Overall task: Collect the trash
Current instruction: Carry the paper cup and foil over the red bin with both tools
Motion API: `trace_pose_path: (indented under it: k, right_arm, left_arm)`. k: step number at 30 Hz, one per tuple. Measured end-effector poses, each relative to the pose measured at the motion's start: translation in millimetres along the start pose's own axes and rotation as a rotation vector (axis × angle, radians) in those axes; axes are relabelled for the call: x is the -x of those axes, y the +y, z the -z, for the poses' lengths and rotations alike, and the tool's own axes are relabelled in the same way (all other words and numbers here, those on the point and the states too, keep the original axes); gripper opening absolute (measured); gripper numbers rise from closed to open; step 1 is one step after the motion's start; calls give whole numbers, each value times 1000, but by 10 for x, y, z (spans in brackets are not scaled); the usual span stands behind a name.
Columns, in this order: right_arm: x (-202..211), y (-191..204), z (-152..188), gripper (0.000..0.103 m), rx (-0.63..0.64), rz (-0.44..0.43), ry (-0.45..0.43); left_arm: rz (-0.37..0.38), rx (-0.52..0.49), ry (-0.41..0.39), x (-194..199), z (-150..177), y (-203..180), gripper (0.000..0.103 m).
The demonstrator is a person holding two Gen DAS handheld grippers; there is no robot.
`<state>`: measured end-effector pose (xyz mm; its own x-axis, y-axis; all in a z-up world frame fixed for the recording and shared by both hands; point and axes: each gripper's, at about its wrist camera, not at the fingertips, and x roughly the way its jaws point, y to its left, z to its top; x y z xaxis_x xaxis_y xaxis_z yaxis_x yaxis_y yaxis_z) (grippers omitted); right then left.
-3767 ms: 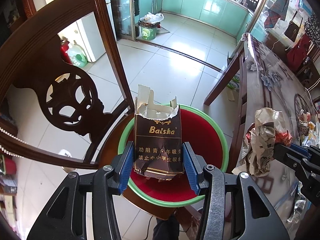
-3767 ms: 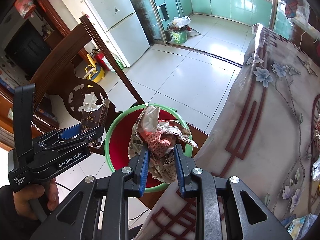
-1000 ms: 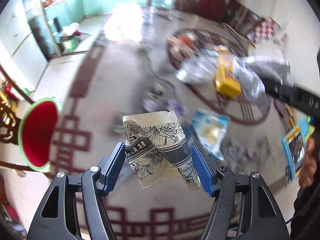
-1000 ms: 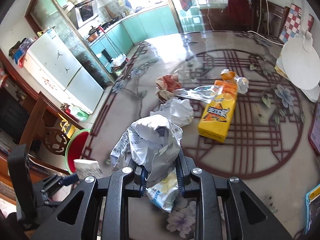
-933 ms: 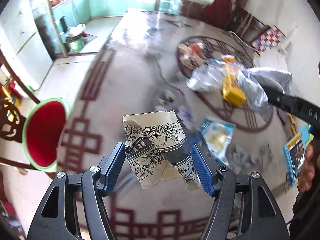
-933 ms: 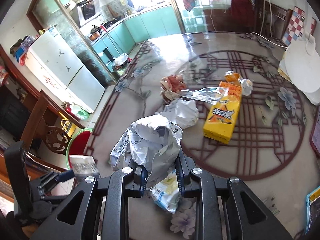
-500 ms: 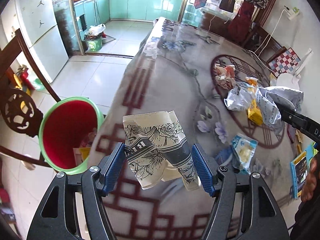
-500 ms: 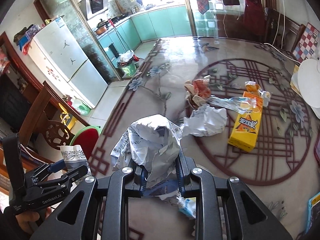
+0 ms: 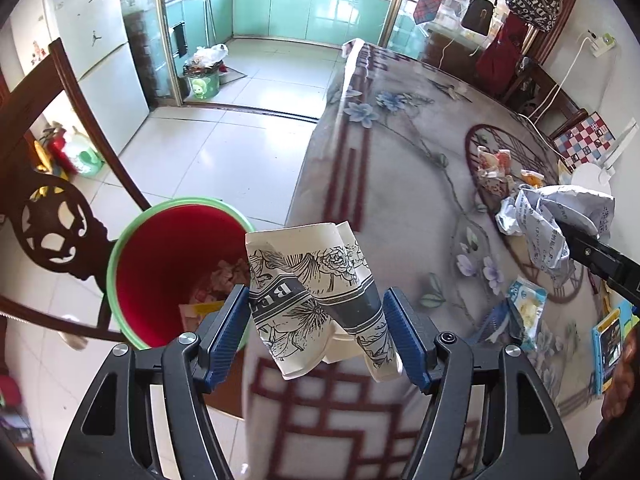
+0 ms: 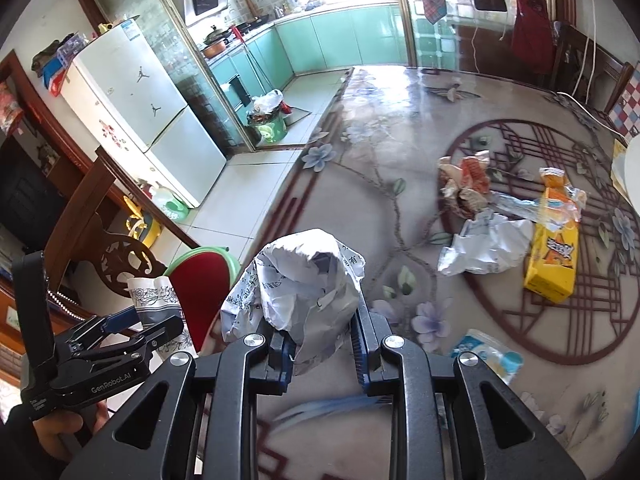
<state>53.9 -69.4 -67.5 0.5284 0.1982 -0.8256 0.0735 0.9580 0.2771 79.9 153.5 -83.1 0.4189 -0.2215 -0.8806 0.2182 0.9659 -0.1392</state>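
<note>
Gripping a crushed paper cup (image 9: 316,300) between its blue pads, your left gripper (image 9: 316,330) hangs over the near edge of the table (image 9: 400,184), the cup pinched from both sides and tilted, its floral print and dark band facing the camera. Just to its left and lower down stands the red bin (image 9: 160,264) with the green rim, set on the floor beside a carved wooden chair (image 9: 52,216); a few scraps of paper lie at its bottom. The cup is beside the bin's opening, not over it.

Your right gripper (image 10: 320,340) is closed on a crumpled white printed wrapper (image 10: 304,284), which bulges up above the fingers. It sits above the patterned tablecloth, with the bin's rim showing to its left past the table edge.

More trash lies further out on the table, well apart from both of your tools: a yellow snack box (image 10: 554,256), a crumpled white paper (image 10: 488,246) just beside it, a reddish wadded wrapper (image 10: 464,188) behind that, and a small blue and white packet (image 10: 488,354) near your right gripper. In the kitchen doorway stands a small green bin (image 10: 272,130) with a bag on top.
</note>
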Motion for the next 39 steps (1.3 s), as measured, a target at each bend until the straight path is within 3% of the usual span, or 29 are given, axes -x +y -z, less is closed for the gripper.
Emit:
trace_pose_path:
  k: [25, 39]
  right_arm:
    - [-901, 1390, -65, 21, 166, -85, 135]
    - [-1278, 1807, -21, 21, 214, -112, 205]
  left_arm:
    - [-87, 161, 70, -163, 45, 1318, 69]
    - [-81, 177, 126, -381, -63, 1561, 69]
